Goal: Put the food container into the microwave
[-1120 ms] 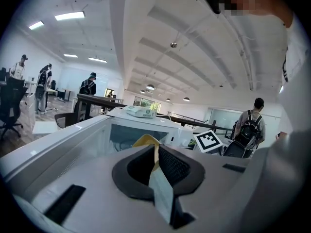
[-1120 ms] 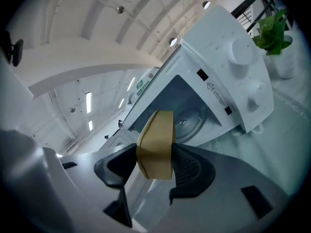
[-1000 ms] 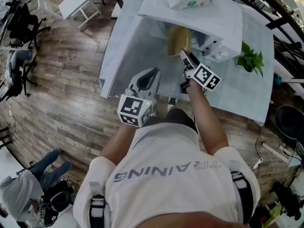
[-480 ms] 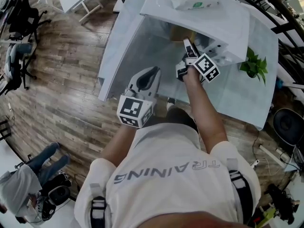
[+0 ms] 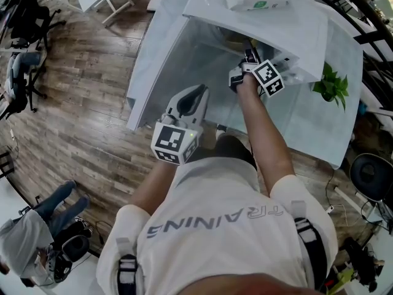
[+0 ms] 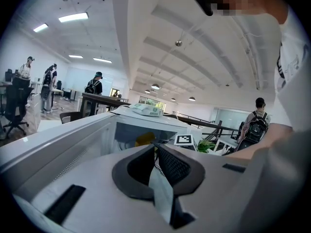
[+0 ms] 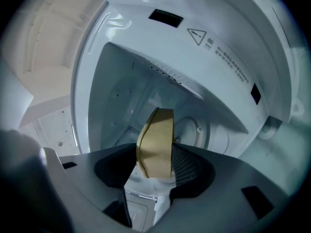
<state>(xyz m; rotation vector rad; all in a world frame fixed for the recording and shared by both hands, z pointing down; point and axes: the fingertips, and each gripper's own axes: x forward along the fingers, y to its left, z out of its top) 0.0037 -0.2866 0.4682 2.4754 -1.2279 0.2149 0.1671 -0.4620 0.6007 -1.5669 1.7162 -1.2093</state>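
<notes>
Hand-held gripper [image 5: 248, 54] deeper inside microwave [image 5: 295, 23]

This is a large open-plan work hall, something between an office and a test lab, and not a home. The floor [image 5: 80, 103] is of wooden planks, with black office chairs [image 5: 27, 17] and loose cables [image 5: 336, 209] on it. The left gripper view shows a high white ceiling with long light panels [image 6: 73, 17], several people [image 6: 95, 84] standing near a dark high desk [image 6: 104, 100], and a person with a backpack [image 6: 256, 125]. The microwave [image 5: 270, 23] stands on a white covered table [image 5: 319, 121] in the open room, beside a small potted plant [image 5: 328, 82]
</notes>
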